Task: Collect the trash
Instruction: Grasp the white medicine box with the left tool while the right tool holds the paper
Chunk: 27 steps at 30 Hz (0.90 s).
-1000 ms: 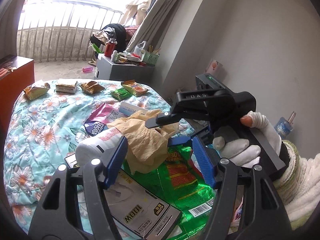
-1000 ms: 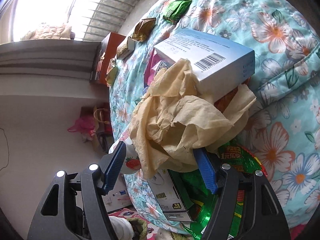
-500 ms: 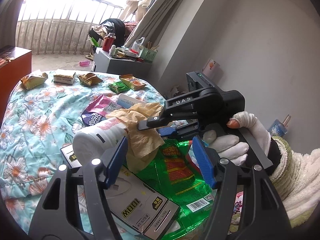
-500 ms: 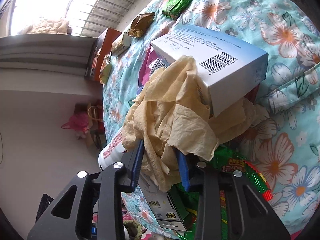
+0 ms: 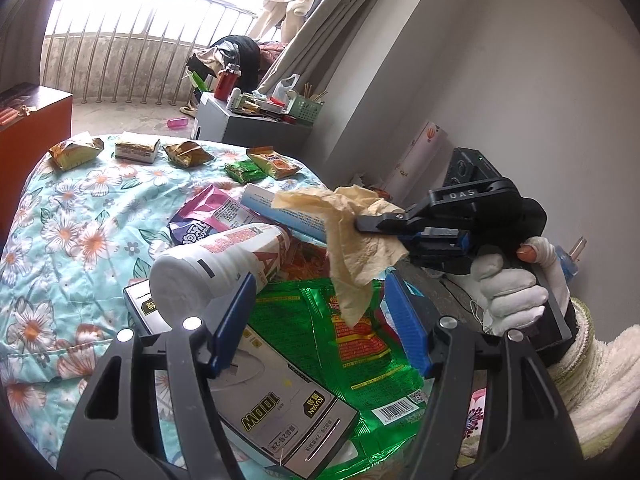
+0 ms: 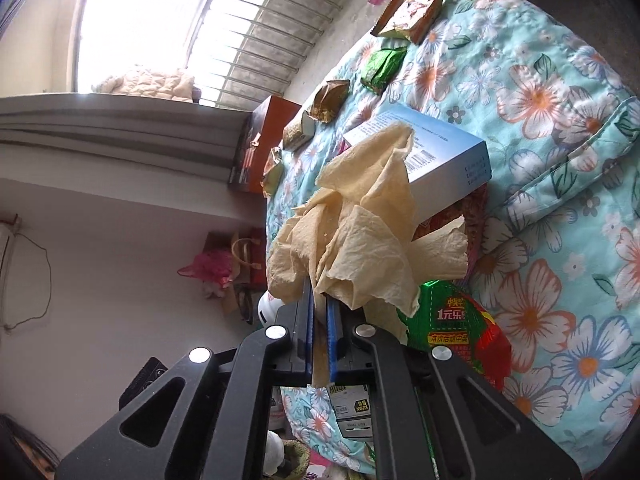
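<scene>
Trash still spread over most of the floral bed cover [image 5: 80,216], so the collecting looks barely begun. Along the far edge: a row of small snack packets, among them a gold packet [image 5: 186,153] and a green packet [image 5: 244,171], all untouched. Near the middle of the bed: a purple wrapper [image 5: 208,216] and a blue-and-white box [image 6: 444,156]. At the near edge, piled together: a white bottle [image 5: 216,268] lying on its side, a grey carton [image 5: 280,412] under it, and a large green foil bag [image 5: 352,344] beside and partly over that carton. No bin or collecting bag visible in either view, so destination unknown.

One piece in hand: crumpled tan tissue paper [image 6: 360,240], lifted clear of the pile, hanging above the green foil bag and in front of the blue-and-white box.

Right gripper [image 6: 319,336]: clamped hard together on the lower fold of the tissue paper, blue pads almost meeting with only the thin paper between; held by a white-gloved hand [image 5: 508,292] out past the bed's right edge.

Left gripper [image 5: 324,328]: spread wide, holding nothing, poised low over the near-edge pile with one pad just beside the white bottle and the other above the green foil bag; contact with the bottle impossible to judge.
</scene>
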Motion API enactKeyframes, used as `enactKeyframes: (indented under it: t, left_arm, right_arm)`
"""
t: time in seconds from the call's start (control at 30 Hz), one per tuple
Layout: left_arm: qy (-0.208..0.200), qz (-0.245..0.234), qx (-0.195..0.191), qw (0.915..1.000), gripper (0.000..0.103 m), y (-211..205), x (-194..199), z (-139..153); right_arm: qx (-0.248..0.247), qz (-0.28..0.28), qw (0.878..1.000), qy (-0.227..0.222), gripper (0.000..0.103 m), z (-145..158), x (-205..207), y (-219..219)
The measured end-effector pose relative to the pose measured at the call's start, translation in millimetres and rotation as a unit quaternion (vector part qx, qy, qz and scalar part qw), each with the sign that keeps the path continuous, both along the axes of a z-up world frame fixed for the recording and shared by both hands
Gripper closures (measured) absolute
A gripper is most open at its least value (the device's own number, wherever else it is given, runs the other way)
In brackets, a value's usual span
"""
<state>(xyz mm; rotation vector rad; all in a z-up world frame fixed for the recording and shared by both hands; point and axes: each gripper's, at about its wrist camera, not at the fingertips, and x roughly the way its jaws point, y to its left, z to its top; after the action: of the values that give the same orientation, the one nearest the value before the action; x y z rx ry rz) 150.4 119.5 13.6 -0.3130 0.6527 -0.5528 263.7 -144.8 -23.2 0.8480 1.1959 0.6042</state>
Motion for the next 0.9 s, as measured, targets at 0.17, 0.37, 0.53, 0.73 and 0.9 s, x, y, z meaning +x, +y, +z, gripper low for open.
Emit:
enactKeyframes:
  t: [0.17,0.37,0.53,0.73,0.9]
  left_arm:
    - [0.003,0.000,-0.006,1.0000,0.040,-8.3,3.3,6.7]
    - [0.029,-0.016,-0.058,0.9978,0.044,-27.6,24.4,13.4]
    - [0.105,-0.022,-0.118,0.9872,0.046,-47.1,63.3,2.7]
    - [0.210,0.010,-0.176,0.9618,0.046,-68.6,106.8,-22.4]
    - [0.291,0.051,-0.200,0.9341,0.046,-84.3,127.0,-48.0]
  right_arm:
    - [0.016,-0.039,0.999,-0.034,0.097,17.4,-18.7,-40.7]
    - [0.023,-0.093,0.993,-0.063,0.097,25.1,-35.9,-91.8]
    - [0.040,-0.124,0.989,-0.068,0.097,16.1,-47.2,-122.5]
    - [0.072,-0.146,0.985,-0.055,0.097,-6.7,-52.3,-148.1]
    - [0.095,-0.160,0.981,-0.050,0.097,-18.2,-59.0,-164.2]
